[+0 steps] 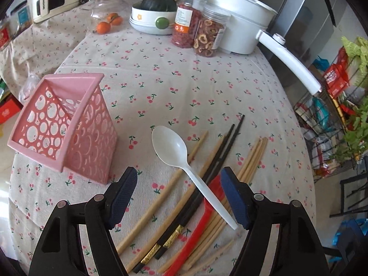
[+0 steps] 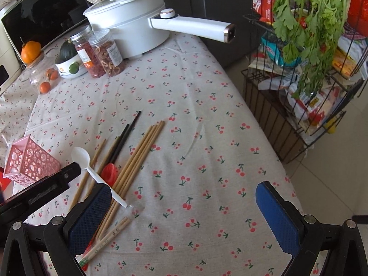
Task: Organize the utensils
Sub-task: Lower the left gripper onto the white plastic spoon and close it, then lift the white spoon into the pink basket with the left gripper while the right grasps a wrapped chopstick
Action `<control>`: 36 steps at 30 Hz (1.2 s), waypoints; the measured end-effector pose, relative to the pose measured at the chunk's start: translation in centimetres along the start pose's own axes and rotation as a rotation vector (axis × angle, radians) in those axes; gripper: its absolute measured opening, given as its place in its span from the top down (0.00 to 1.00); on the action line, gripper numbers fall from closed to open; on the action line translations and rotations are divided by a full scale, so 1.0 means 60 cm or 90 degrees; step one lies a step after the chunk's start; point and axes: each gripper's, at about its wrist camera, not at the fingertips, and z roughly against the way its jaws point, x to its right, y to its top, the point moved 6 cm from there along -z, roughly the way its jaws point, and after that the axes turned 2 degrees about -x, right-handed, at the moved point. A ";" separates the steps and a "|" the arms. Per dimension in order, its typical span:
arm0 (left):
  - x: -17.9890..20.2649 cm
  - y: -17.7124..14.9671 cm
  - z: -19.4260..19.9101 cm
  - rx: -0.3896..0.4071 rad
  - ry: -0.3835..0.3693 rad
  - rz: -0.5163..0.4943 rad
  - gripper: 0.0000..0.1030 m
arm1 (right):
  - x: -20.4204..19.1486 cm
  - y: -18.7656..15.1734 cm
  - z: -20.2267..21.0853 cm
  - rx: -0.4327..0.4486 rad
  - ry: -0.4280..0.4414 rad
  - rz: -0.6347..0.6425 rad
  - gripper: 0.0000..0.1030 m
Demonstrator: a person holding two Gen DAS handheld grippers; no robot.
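Note:
A white plastic spoon lies across a loose pile of wooden chopsticks, two black chopsticks and a red spoon on the cherry-print tablecloth. My left gripper is open, low over the pile, its fingers either side of the white spoon's handle. A pink perforated utensil holder stands to its left. In the right wrist view the pile, white spoon and holder lie at the left. My right gripper is open and empty over bare cloth.
At the table's far end stand a white pot with a long handle, two food jars, a white bowl with a green squash and a glass jar of oranges. A wire rack with greens stands off the right edge.

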 end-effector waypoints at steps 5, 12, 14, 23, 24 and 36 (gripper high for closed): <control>-0.012 0.018 -0.059 -0.016 0.057 0.064 0.28 | 0.010 0.004 -0.003 0.000 0.006 -0.011 0.00; -0.003 0.034 -0.076 -0.008 0.052 0.045 0.63 | -0.001 0.009 -0.006 0.002 0.016 -0.004 0.00; 0.004 0.036 -0.075 -0.018 0.044 0.025 0.63 | -0.003 0.011 -0.007 0.003 0.013 -0.001 0.00; 0.032 0.026 0.022 0.031 -0.049 -0.053 0.64 | 0.016 0.013 -0.024 -0.017 0.005 -0.026 0.00; 0.033 0.025 0.042 0.043 -0.059 -0.062 0.64 | 0.016 0.012 -0.028 -0.025 0.010 -0.032 0.00; -0.046 0.017 0.249 0.187 -0.121 -0.167 0.64 | -0.053 -0.061 -0.116 -0.202 0.134 -0.079 0.25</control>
